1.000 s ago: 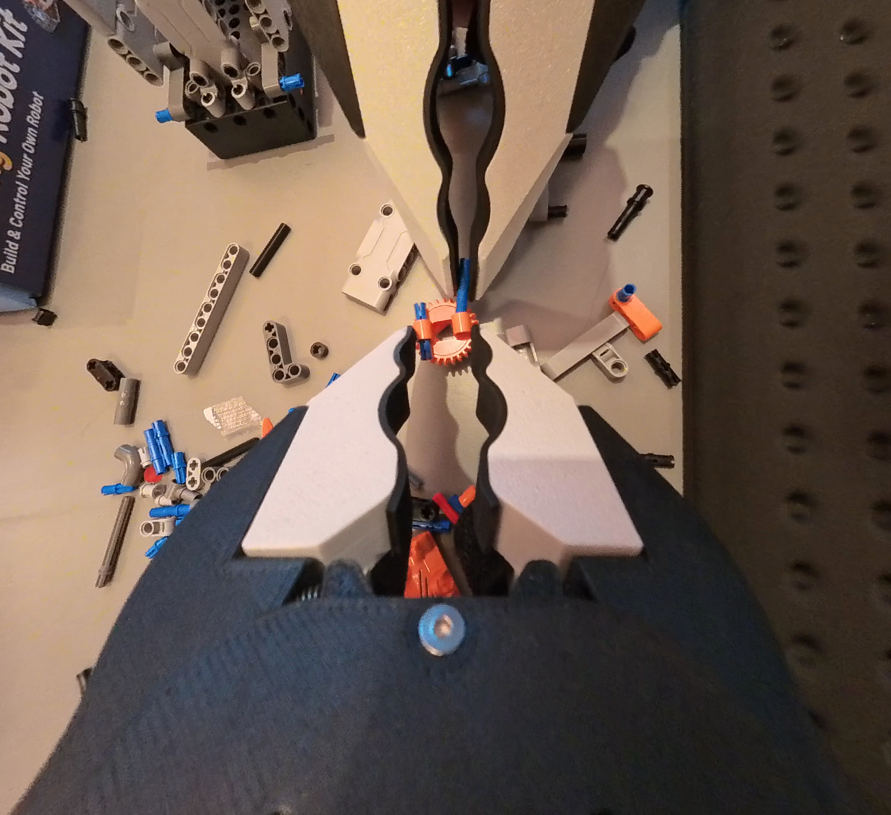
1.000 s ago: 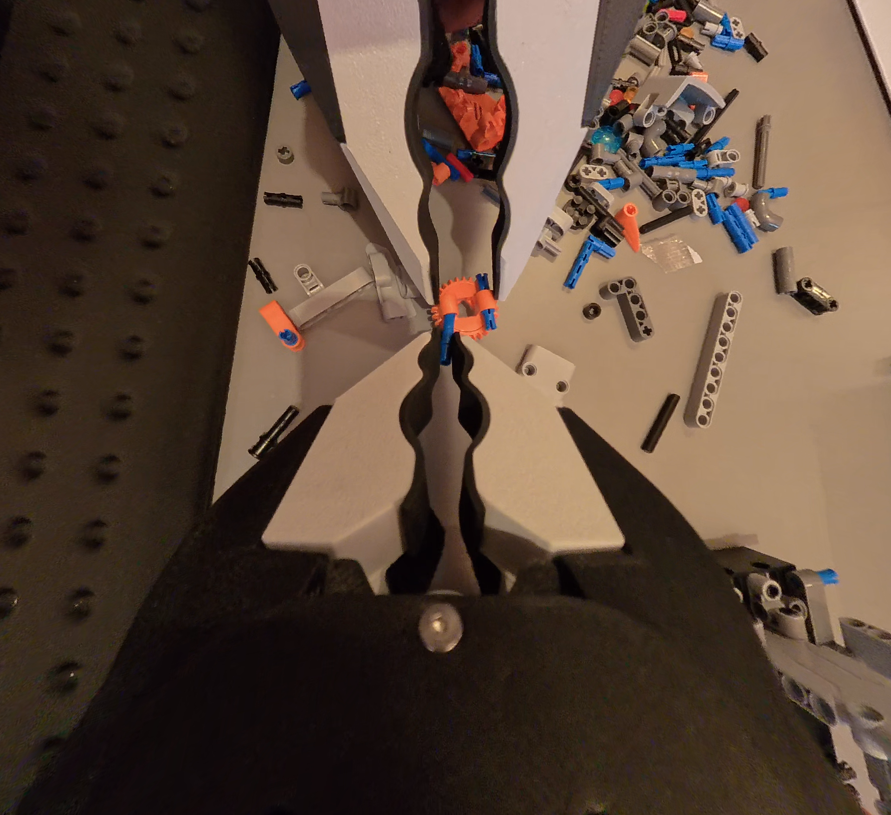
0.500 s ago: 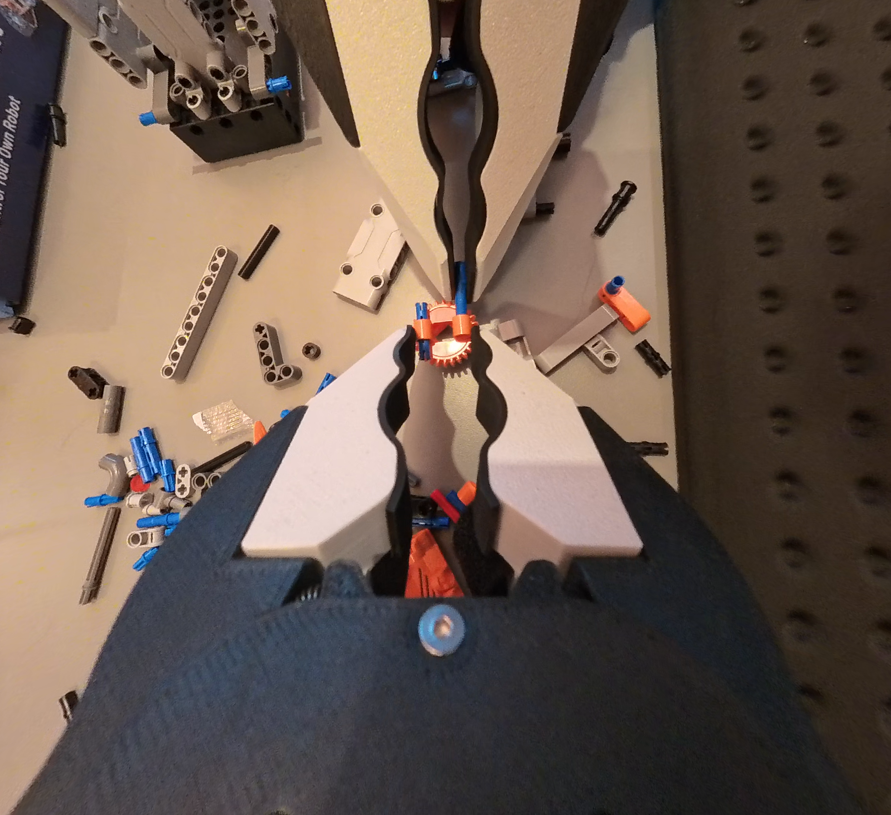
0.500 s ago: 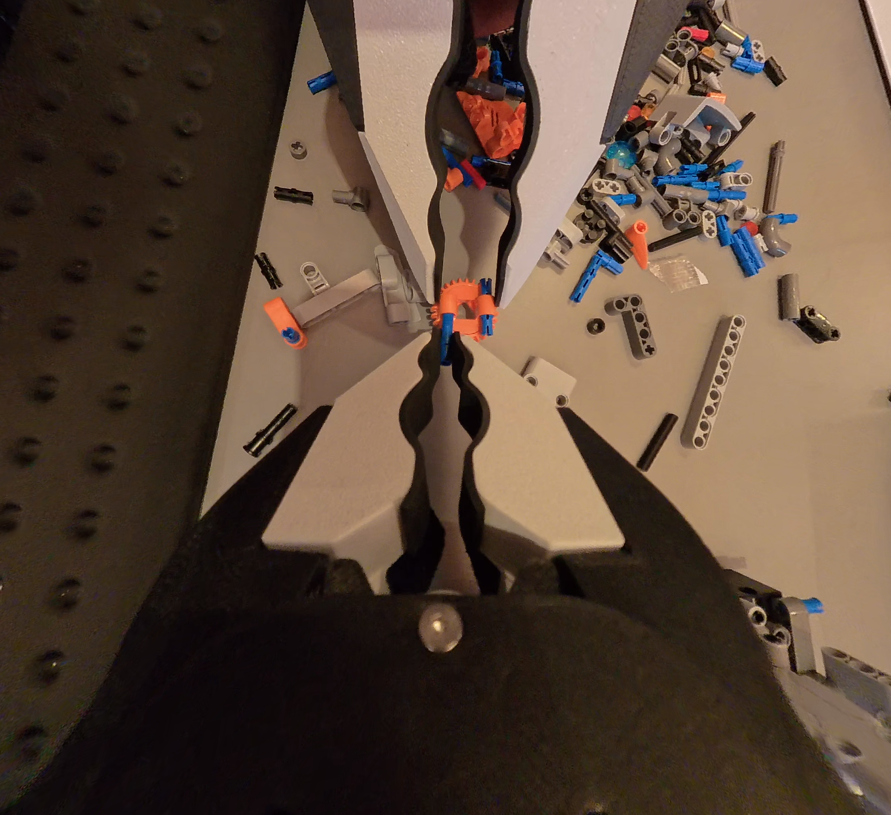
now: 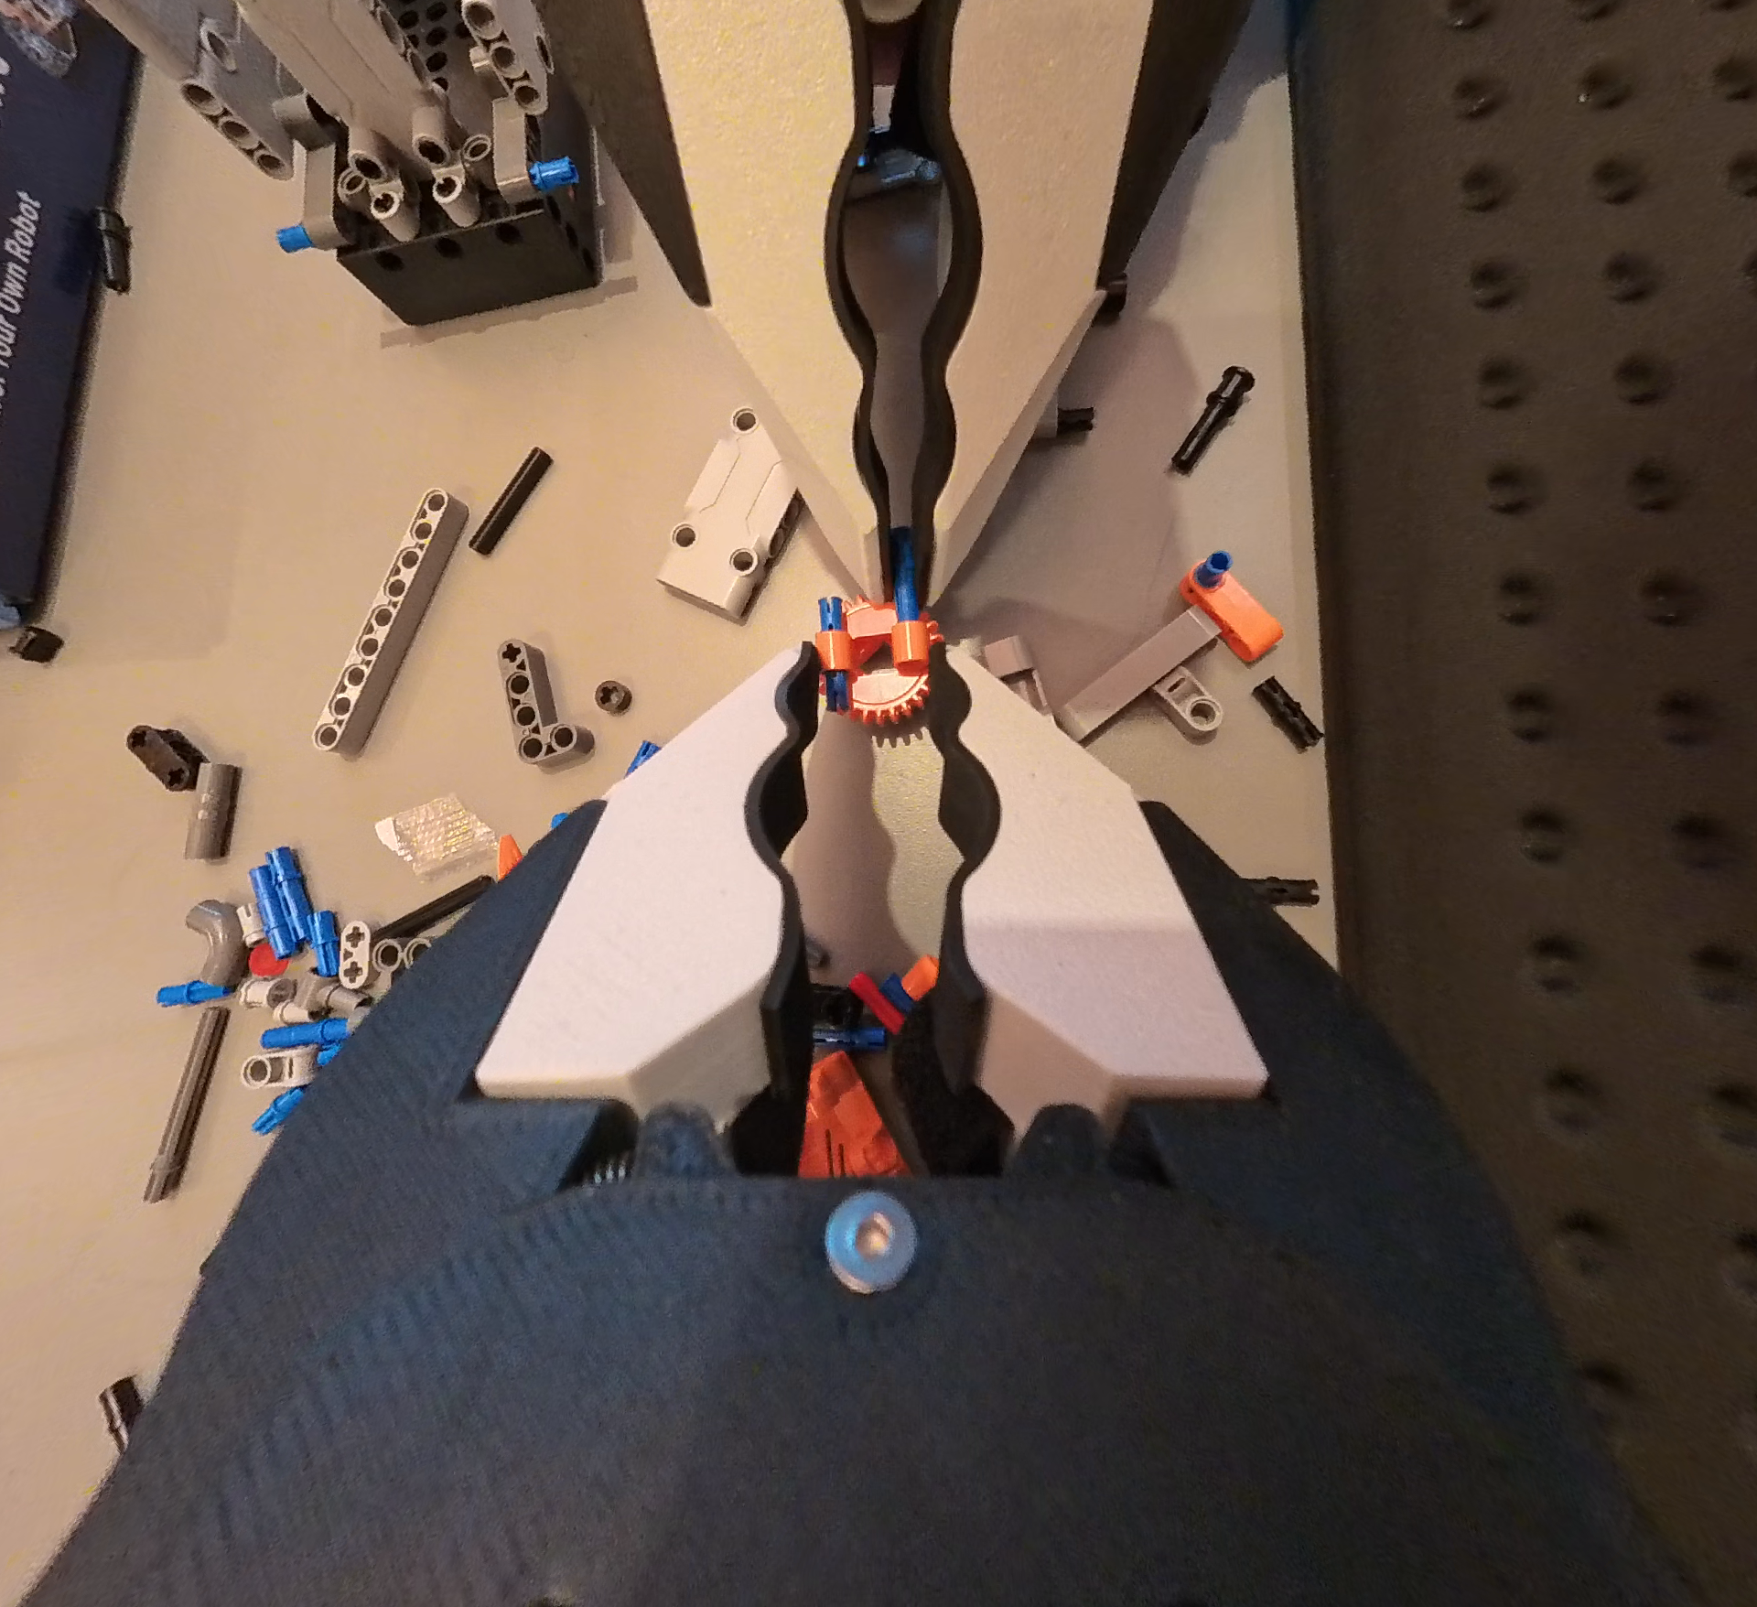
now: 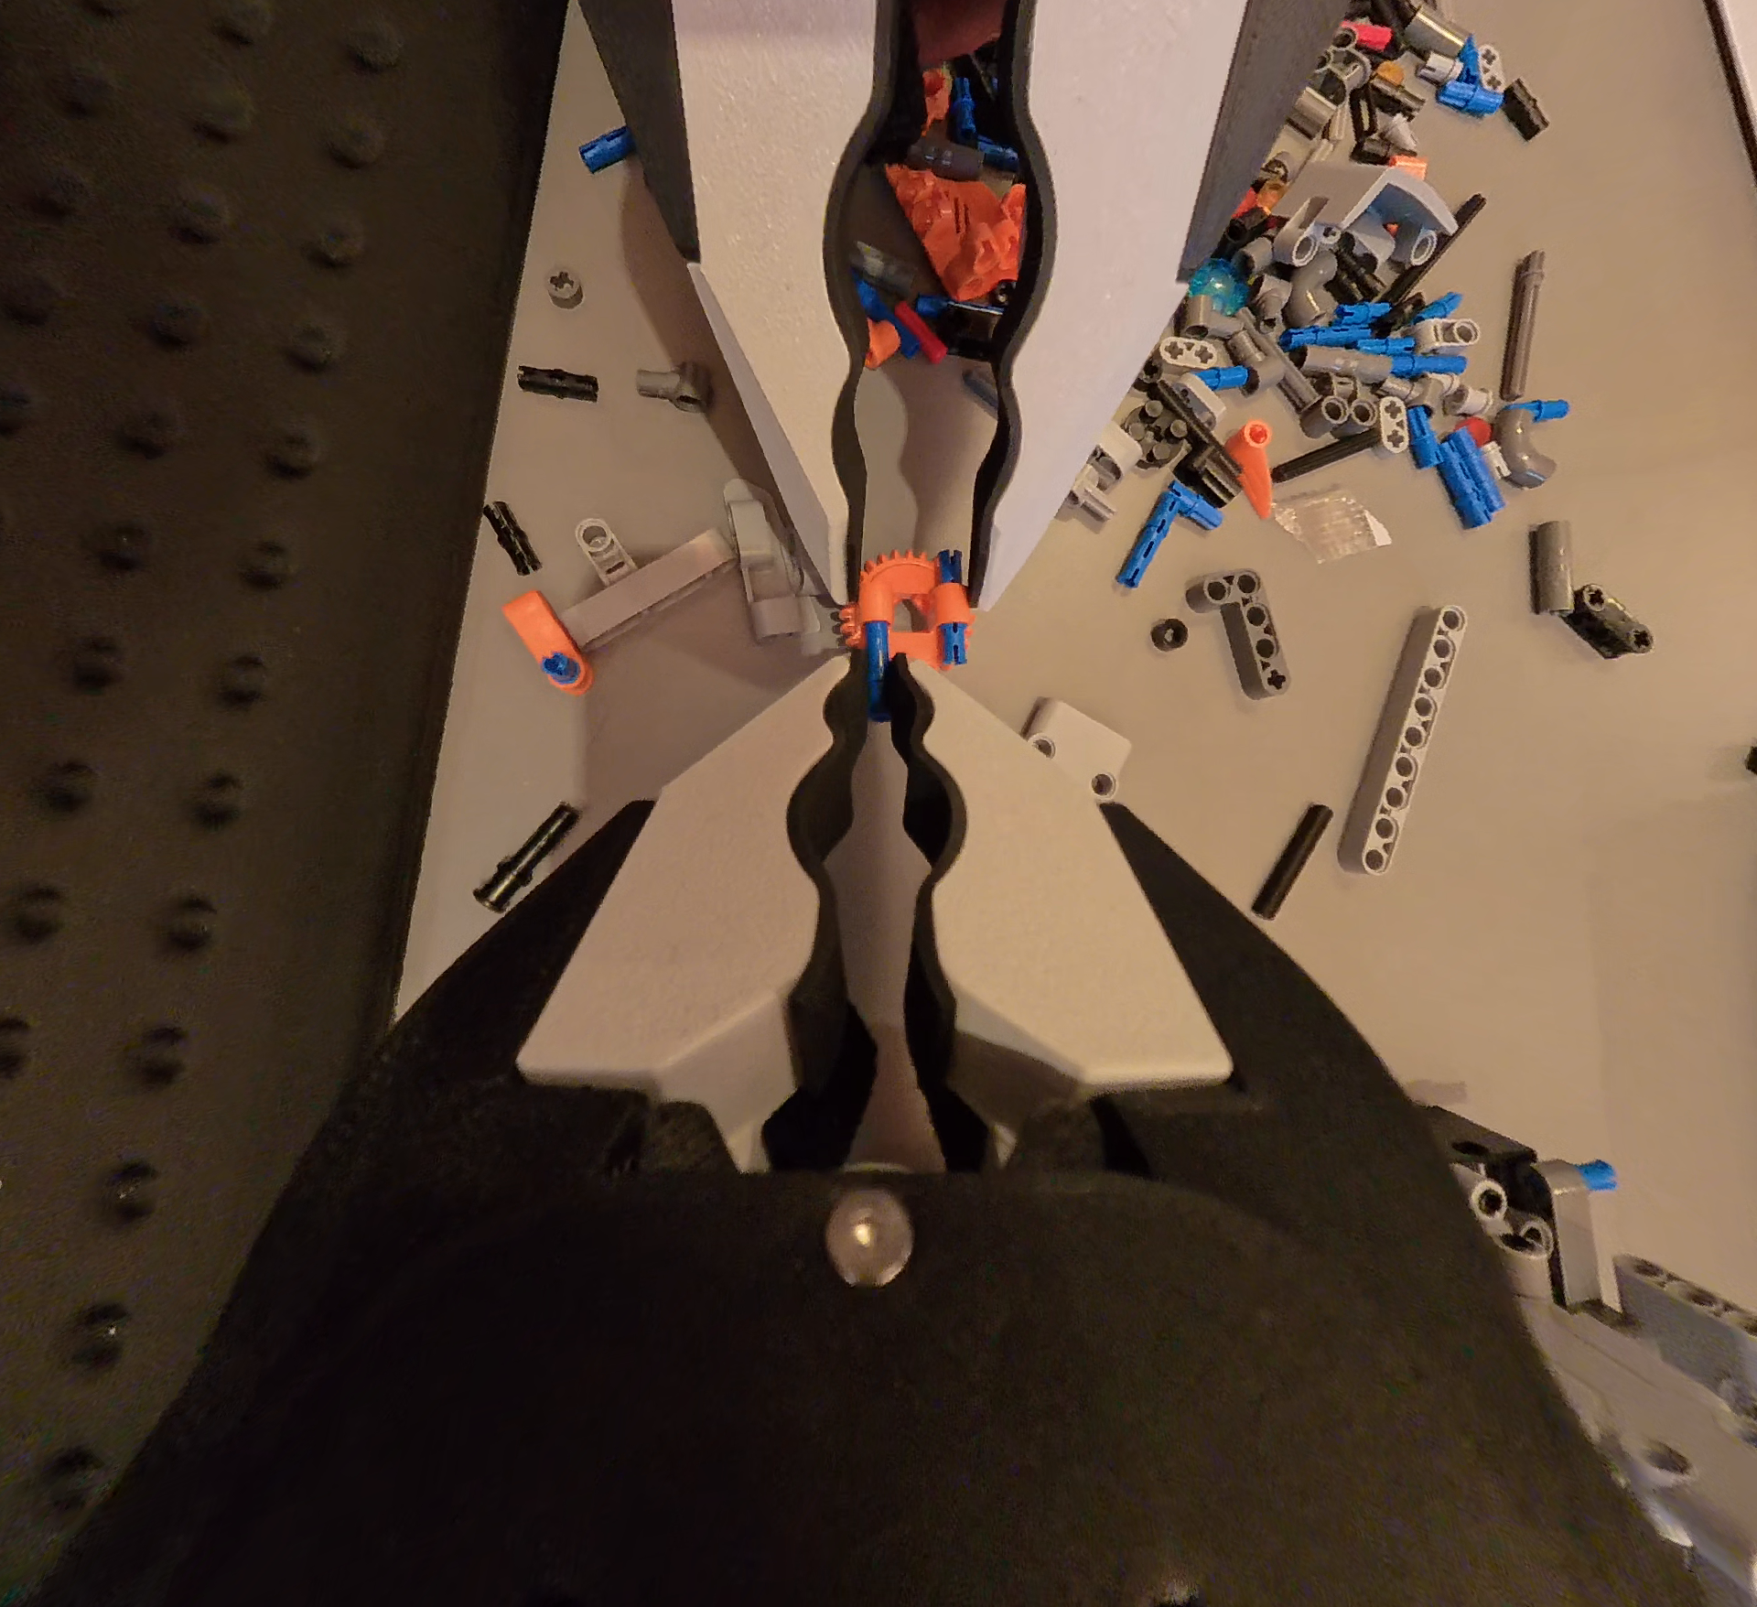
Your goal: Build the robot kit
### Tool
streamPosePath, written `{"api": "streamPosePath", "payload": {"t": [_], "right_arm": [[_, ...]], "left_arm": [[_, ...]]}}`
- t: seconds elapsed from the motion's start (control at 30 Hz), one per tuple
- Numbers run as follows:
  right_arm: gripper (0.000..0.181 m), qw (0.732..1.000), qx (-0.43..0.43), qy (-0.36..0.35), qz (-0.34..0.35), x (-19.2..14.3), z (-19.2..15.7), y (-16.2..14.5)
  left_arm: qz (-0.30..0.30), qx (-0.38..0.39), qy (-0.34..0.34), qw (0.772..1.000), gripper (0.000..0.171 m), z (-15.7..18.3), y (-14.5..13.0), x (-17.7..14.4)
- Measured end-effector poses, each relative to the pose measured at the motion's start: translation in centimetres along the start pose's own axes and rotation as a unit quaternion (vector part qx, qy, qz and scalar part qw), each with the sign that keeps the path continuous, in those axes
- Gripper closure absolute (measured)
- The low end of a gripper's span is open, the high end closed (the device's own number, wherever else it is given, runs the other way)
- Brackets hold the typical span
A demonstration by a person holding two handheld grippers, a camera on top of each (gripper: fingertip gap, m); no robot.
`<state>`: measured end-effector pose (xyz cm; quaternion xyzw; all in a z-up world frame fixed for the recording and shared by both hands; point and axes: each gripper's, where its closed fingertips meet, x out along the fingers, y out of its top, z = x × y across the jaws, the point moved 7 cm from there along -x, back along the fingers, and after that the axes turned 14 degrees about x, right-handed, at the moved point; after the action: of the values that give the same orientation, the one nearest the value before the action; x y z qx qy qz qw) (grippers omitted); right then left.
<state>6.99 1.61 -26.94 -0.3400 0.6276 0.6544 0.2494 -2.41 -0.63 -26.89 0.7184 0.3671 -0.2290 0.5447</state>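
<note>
Tongs first: my left tongs (image 5: 879,687) clamp the orange gear assembly (image 5: 875,658) between their tips. My right tongs (image 6: 882,687), nearly closed, pinch a blue pin (image 6: 877,668) sticking out of that assembly. Both meet tip to tip above the surface (image 5: 285,468). Loose parts (image 6: 1350,382) lie scattered, a grey beam (image 5: 390,620) to the left.

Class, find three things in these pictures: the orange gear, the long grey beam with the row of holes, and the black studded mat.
orange gear (image 5: 879,687): left wrist view, toothed lower rim.
long grey beam (image 6: 1402,739): right wrist view, mid-length.
black studded mat (image 5: 1559,611): left wrist view, surface between studs.
</note>
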Motion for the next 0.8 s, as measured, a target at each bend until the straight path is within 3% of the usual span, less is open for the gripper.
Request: {"api": "streamPosePath", "payload": {"t": [0.23, 0.4, 0.6, 0.8], "right_arm": [[0.18, 0.997, -0.05, -0.05, -0.025, 0.1, -0.6, 0.3], [0.179, 1.0, 0.012, -0.019, -0.013, 0.1, -0.1, 0.3], [0.173, 0.999, 0.033, -0.015, 0.014, -0.9, 0.2, 0.0], [0.18, 0.999, 0.041, 0.001, 0.017, -1.0, 0.3, -0.4]], "left_arm": [[0.0, -0.003, 0.0, 1.0, 0.151, 0.0, 0.0, 0.0], [-0.001, -0.006, 0.0, 1.0, 0.151, 0.0, 0.0, 0.0], [-0.006, 0.009, 0.013, 1.0, 0.151, 0.1, 0.1, 0.1], [-0.004, 0.006, 0.011, 1.0, 0.151, 0.1, 0.1, 0.1]]}}
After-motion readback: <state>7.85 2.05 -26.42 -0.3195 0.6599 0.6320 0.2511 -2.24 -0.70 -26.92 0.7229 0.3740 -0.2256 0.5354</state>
